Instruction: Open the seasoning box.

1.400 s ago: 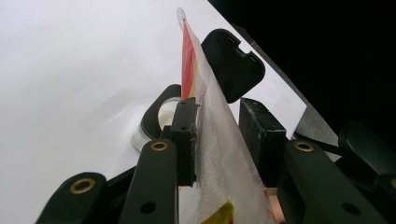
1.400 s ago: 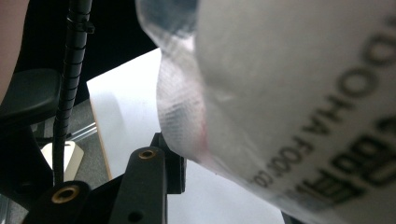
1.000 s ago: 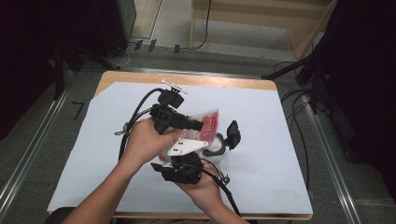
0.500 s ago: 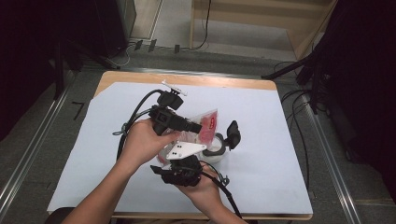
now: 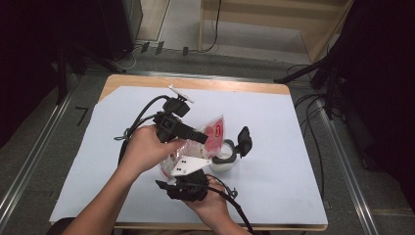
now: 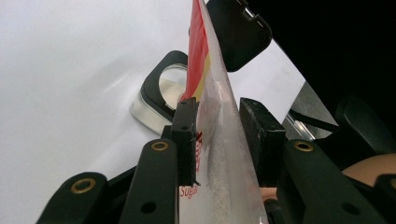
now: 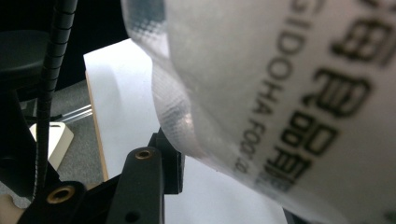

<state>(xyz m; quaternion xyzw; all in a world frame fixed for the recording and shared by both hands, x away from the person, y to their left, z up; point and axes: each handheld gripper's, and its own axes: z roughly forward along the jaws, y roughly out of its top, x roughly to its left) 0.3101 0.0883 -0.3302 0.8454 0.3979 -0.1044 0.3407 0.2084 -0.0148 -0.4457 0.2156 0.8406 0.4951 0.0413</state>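
Sugar bag [image 5: 208, 137]: clear plastic pouch w/ red-yellow print, held up off the table [image 5: 274, 127], just left of the jar [image 5: 224, 159] and tilted over it. In left gripper view the bag [image 6: 212, 107] stands edge-on, white grains visible in lower part, "Sugar" lettering near bottom. In right gripper view the bag [image 7: 280, 93] hangs close to the lens, black print on translucent film, blurred.

Left gripper [image 5: 195, 136]: comes in from left of the jar, jaws level, pointing toward it. Jaws closed on the bag; in its own view the left pad [image 6: 186, 140] lies flat against the film and the other pad touches the bulged far side.

Right gripper [image 5: 188, 169]: below-left of the jar, under the bag, grey plate on top. Jaws have just been opening a little; bag sits over them. One jaw seen in its own view, apart from the film; other jaw hidden behind bag. Pads not seen pressing, so read as open.

Jar: small, clear, on the table, black rim, black flip lid [image 5: 243, 141] swung open to its right. In left gripper view the jar [image 6: 161, 93] mouth is open beyond the bag, left of it.

Table: white sheet over wood top; cable [image 5: 139, 120] loops left of the jar, beyond the left hand [image 5: 147, 149].
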